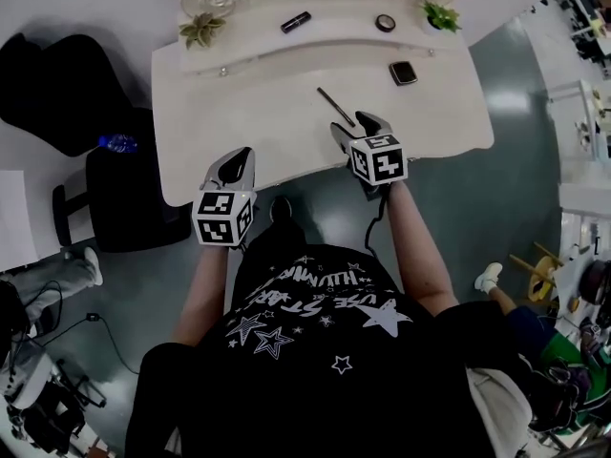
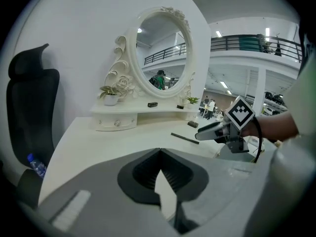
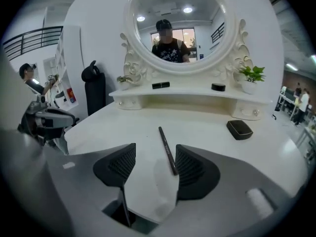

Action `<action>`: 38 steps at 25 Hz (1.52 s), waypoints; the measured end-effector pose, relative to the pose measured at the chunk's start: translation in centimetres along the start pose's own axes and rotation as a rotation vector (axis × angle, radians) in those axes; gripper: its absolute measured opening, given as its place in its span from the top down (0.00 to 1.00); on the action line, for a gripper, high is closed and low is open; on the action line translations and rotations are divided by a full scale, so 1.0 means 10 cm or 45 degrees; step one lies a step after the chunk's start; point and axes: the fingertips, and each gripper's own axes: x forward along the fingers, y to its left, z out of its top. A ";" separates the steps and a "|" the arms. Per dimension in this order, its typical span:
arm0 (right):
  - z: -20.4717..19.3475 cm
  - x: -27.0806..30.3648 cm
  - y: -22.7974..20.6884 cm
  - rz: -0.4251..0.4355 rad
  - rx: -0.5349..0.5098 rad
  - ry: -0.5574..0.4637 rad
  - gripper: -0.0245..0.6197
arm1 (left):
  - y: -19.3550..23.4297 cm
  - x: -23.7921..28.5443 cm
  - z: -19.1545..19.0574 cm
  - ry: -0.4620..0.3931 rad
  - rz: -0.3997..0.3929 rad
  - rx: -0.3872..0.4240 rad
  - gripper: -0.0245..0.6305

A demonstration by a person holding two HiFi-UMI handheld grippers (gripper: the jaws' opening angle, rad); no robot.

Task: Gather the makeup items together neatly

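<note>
Nearest, at the lower edge of the surface [image 1: 258, 113], the left tool [image 1: 238, 163] hovers closed and empty, while the right tool [image 3: 154, 153] stands open with the near end of the pencil [image 3: 167, 149] lying between its jaws, close to the right-hand pad and not yet gripped. The pencil is thin and flat on the surface, so the likely slip is that pad nudging it first: it could roll or skid toward the lower edge and drop off. Closing too high would miss it; too low would scrape. Bare room lies left of the pencil. To its upper right sits the compact [image 1: 403, 72], near the right edge. Farthest, the shelf [image 1: 315, 51] holds the lipstick [image 1: 296, 22] and pot [image 1: 385, 23], with plants [image 1: 202, 30] crowding its corners.
</note>
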 end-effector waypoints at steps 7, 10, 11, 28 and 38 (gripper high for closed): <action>-0.04 0.38 -0.13 -0.042 -0.128 0.235 0.63 | 0.27 0.25 0.07 0.029 -0.038 -0.016 0.96; -0.05 0.50 -0.20 -0.060 -0.144 0.294 0.65 | 0.37 0.33 0.08 0.043 -0.052 -0.011 0.96; -0.06 0.53 -0.21 -0.058 -0.142 0.309 0.66 | 0.40 0.35 0.07 0.049 -0.057 -0.010 0.96; -0.09 0.64 -0.16 -0.074 -0.060 0.447 0.86 | 0.64 0.47 0.13 0.051 -0.093 0.005 0.96; 0.07 0.51 -0.13 -0.159 0.222 0.307 0.86 | 0.58 0.43 0.13 0.041 -0.102 0.030 0.96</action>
